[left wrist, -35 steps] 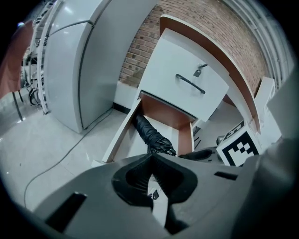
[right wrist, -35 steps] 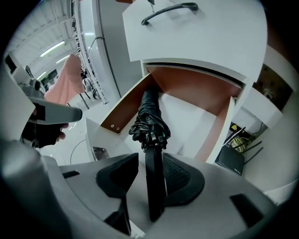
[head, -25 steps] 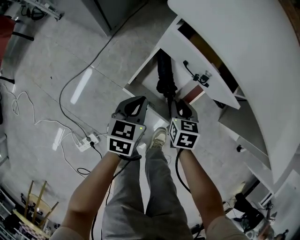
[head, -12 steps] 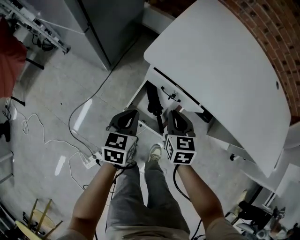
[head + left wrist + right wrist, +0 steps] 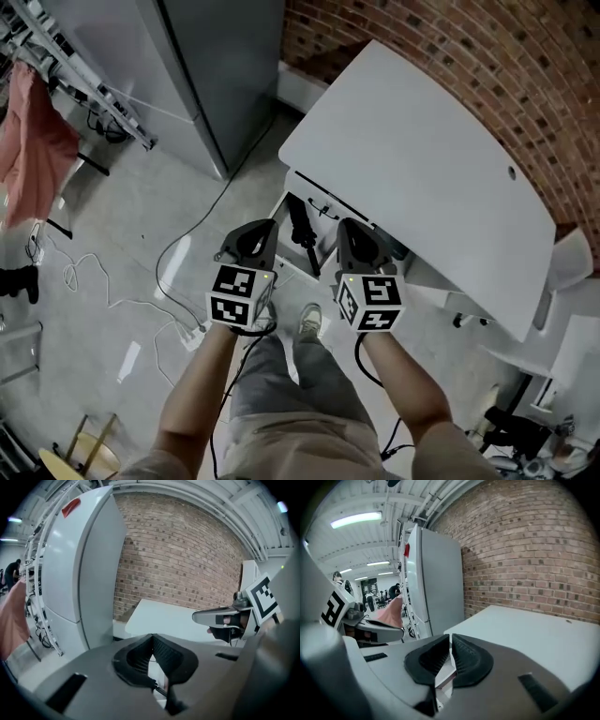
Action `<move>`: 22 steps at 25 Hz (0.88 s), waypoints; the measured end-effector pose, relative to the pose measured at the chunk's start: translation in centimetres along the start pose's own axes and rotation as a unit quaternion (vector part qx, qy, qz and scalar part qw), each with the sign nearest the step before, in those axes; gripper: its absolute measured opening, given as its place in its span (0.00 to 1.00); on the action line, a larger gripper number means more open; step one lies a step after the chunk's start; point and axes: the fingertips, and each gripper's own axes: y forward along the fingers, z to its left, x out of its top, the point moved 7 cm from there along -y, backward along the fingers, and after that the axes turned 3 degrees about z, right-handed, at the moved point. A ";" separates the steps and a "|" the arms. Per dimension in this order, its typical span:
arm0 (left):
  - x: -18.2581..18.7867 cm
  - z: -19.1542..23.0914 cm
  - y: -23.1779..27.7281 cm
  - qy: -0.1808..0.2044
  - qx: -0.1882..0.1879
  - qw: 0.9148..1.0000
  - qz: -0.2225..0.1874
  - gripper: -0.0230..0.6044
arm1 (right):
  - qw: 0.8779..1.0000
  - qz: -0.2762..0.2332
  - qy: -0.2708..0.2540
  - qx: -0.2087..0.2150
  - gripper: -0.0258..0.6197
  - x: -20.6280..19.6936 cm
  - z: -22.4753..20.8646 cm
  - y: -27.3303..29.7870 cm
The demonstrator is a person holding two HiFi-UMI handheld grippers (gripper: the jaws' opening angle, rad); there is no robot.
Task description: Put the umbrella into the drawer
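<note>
Above, white desk (image 5: 422,169) overhangs the open drawer (image 5: 279,212).

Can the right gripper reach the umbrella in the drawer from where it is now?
Probably yes: the drawer is open and nothing covers the umbrella, but the right gripper, jaws closing empty, hangs above table height and must come down.

Brick wall (image 5: 450,56), tall grey cabinet (image 5: 187,56), white desk top (image 5: 422,159), loose cables (image 5: 103,281) on floor, perhaps pink cloth (image 5: 33,131) at left
</note>
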 end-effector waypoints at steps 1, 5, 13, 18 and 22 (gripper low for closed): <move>1.1 -0.4 -0.9 0.002 0.000 1.000 -0.008 0.05 | 1.000 -0.011 -0.001 0.002 0.07 1.5 0.2 -1.0; 5.5 -2.0 -4.2 0.024 0.001 0.999 -0.035 0.05 | 0.998 -0.061 -0.030 0.005 0.07 7.2 0.9 -5.2; 15.0 -4.7 -11.1 0.119 0.010 0.986 -0.114 0.05 | 0.980 -0.168 -0.110 -0.005 0.07 16.9 2.4 -13.8; 19.7 -7.6 -15.1 0.122 -0.020 0.978 -0.168 0.05 | 0.972 -0.204 -0.119 0.010 0.06 20.9 2.5 -17.7; 22.5 -10.0 -18.4 0.132 -0.041 0.970 -0.202 0.05 | 0.963 -0.233 -0.135 0.023 0.06 23.6 3.0 -21.0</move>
